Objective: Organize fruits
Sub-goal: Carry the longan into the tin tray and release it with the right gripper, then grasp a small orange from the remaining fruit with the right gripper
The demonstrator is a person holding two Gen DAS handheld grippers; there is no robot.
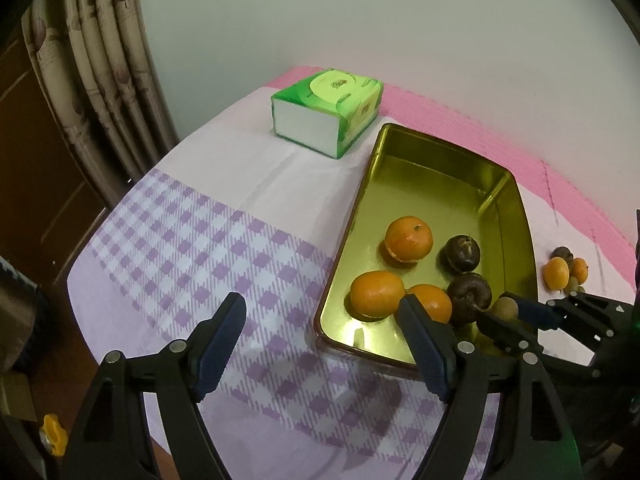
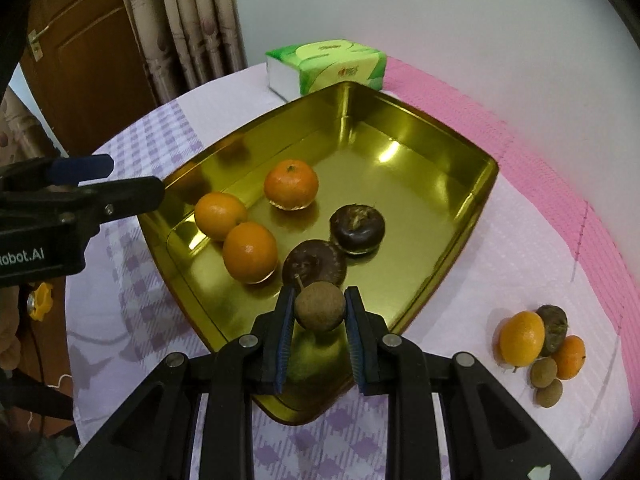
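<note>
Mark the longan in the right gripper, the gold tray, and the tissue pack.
longan [image 2: 320, 307], right wrist view, middle of its skin
gold tray [image 2: 424, 200], right wrist view, bare floor
tissue pack [image 1: 334, 84], left wrist view, top face

We read "obot.AI" in white on the left gripper [image 2: 120, 184] body, tissue pack [image 2: 326, 66] logo too blurred for us.

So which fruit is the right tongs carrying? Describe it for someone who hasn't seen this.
Start at the gold tray on the checked cloth. Over its near corner, the right tongs are shut on a small longan. It is dull brown and rough, unlike the glossy oranges and larger dark fruits lying in the tray.
</note>
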